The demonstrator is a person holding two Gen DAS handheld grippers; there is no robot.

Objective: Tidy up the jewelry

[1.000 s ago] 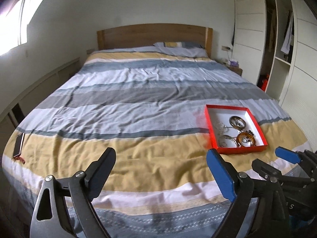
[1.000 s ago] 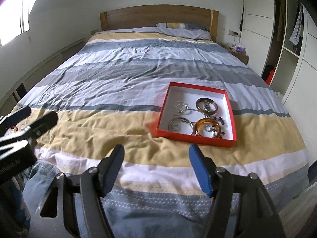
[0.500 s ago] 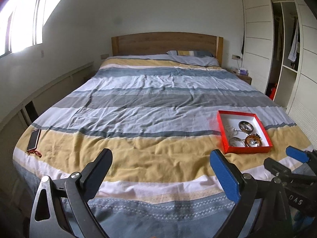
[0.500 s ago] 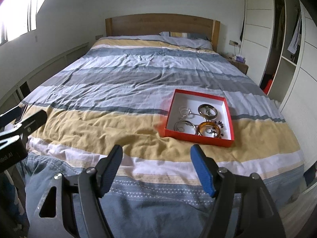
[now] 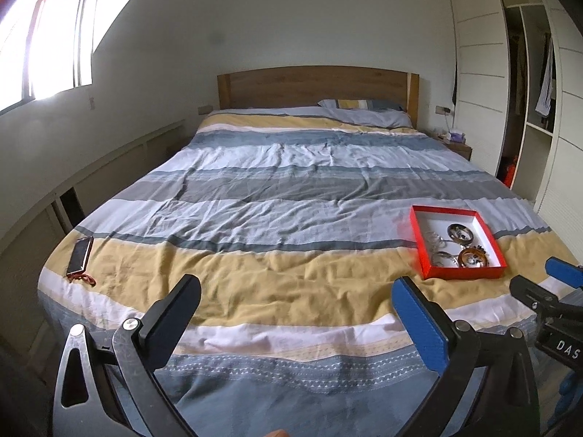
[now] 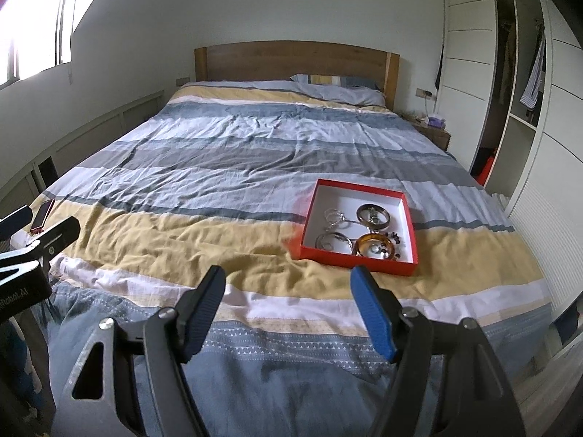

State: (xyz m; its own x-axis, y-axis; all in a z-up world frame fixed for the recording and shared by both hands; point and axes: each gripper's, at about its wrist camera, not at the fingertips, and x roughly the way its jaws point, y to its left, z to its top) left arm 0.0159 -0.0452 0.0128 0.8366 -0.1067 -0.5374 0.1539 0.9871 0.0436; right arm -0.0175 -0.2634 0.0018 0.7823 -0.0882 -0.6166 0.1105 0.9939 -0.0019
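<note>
A red box (image 6: 411, 218) with a white inside lies on the striped bedspread (image 6: 226, 167) near the foot of the bed, right of centre. It holds several bangles and rings (image 6: 371, 215), among them an amber bangle (image 6: 375, 244). It also shows in the left wrist view (image 5: 488, 233). My right gripper (image 6: 288, 287) is open and empty, above the foot of the bed, short of the box. My left gripper (image 5: 295, 302) is open and empty, further left. The right gripper's fingers (image 5: 563, 273) show at the left view's right edge.
A phone (image 5: 80, 253) with a red strap lies on the bed's left front corner. A wooden headboard (image 5: 317, 85) and pillow (image 5: 364, 114) are at the far end. A nightstand (image 6: 433, 133) and an open wardrobe (image 6: 521, 83) stand on the right.
Both grippers have pulled back and risen from the bed, so the box looks smaller and further away. Both stay open and empty.
</note>
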